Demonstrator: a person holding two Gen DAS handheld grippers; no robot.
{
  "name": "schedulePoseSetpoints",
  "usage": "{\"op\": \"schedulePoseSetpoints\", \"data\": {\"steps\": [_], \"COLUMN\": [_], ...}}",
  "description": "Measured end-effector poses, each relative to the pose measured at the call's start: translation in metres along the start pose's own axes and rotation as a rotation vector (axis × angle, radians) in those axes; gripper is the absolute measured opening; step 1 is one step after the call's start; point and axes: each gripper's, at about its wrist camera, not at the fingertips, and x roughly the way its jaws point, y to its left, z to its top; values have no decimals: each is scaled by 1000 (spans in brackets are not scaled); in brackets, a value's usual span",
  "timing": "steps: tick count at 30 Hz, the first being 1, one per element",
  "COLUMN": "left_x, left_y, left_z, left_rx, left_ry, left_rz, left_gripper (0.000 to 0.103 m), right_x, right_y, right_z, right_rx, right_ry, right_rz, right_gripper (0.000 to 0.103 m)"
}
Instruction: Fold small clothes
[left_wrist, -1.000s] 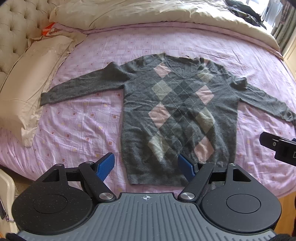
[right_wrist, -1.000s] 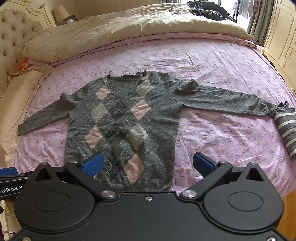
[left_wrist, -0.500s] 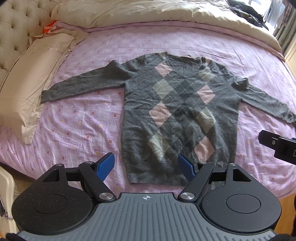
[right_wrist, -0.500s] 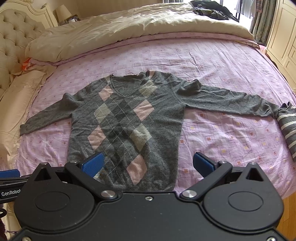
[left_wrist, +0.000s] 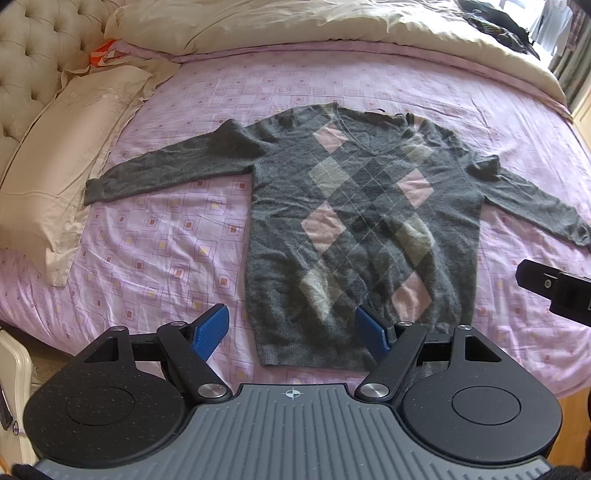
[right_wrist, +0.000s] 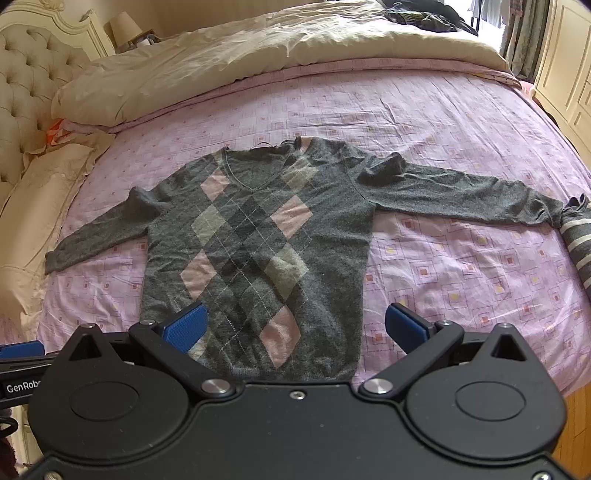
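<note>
A grey sweater (left_wrist: 362, 229) (right_wrist: 258, 243) with pink and pale diamonds lies flat and face up on the purple bedsheet (left_wrist: 166, 251), both sleeves spread out sideways. My left gripper (left_wrist: 291, 328) hovers open above the sweater's lower left hem, nothing between its blue pads. My right gripper (right_wrist: 295, 325) hangs open above the lower right part of the hem, also holding nothing. The edge of the right gripper (left_wrist: 554, 288) shows at the right of the left wrist view.
A cream pillow (left_wrist: 55, 158) lies at the left by the tufted headboard (left_wrist: 40, 48). A cream duvet (right_wrist: 258, 48) is bunched along the far side. A striped grey garment (right_wrist: 578, 243) rests at the right sleeve's cuff. Wooden floor (right_wrist: 576, 417) lies beyond the near edge.
Both views have tilted slightly, so the sweater sits a little lower in the frames. Nothing on the bed has moved, and both grippers stay open.
</note>
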Motion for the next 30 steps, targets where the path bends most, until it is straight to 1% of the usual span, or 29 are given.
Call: {"op": "schedulePoseSetpoints", "data": {"steps": [8, 16, 17, 25, 30], "left_x": [1, 9, 10, 25, 39], "left_y": [-1, -5, -5, -3, -4], "left_z": [0, 10, 12, 25, 39], "left_rx": [0, 6, 6, 18, 38], "left_ry": [5, 28, 32, 77, 102], "left_rz": [-1, 0, -1, -10, -17], "left_gripper": [74, 74, 74, 74, 74], "right_x": [3, 10, 14, 32, 45], "right_y": [0, 5, 6, 8, 8], "right_z": [-1, 0, 6, 21, 33], "right_rx": [1, 6, 8, 25, 51], "right_ry": [4, 19, 30, 87, 100], "right_rz": [0, -2, -1, 7, 11], "right_gripper": [102, 102, 102, 102, 102]}}
